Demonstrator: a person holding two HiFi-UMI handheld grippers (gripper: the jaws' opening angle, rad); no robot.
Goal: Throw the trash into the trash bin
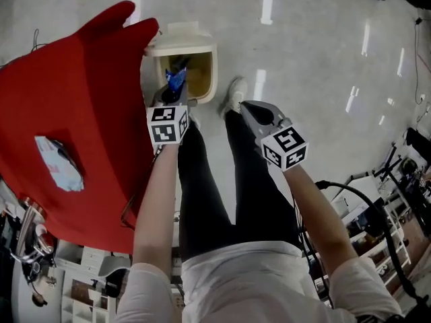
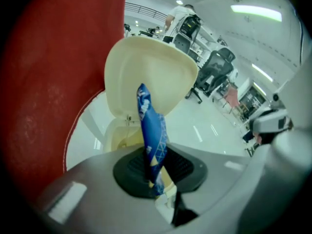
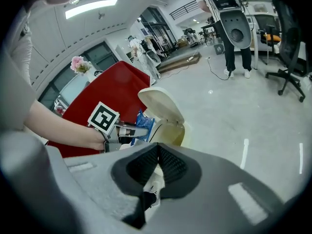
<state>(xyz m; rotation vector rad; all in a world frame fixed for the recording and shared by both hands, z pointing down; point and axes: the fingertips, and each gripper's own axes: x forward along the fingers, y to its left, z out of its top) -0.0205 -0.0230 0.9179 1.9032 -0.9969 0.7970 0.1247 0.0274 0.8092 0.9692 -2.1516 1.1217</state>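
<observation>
Left gripper jaws clamp a blue wrapper, its long axis sticking straight out toward the open bin. Right gripper jaws are closed, empty.

A crumpled blue wrapper with pale print stands upright, its lower end pinched between the closed jaws of the left gripper, directly above the mouth of the trash bin. The cream plastic bin sits on the floor just right of the red table, its rounded lid tipped up and back, the yellowish inside open. A pale blue-and-white packet lies flat on the table, well left of the bin.
</observation>
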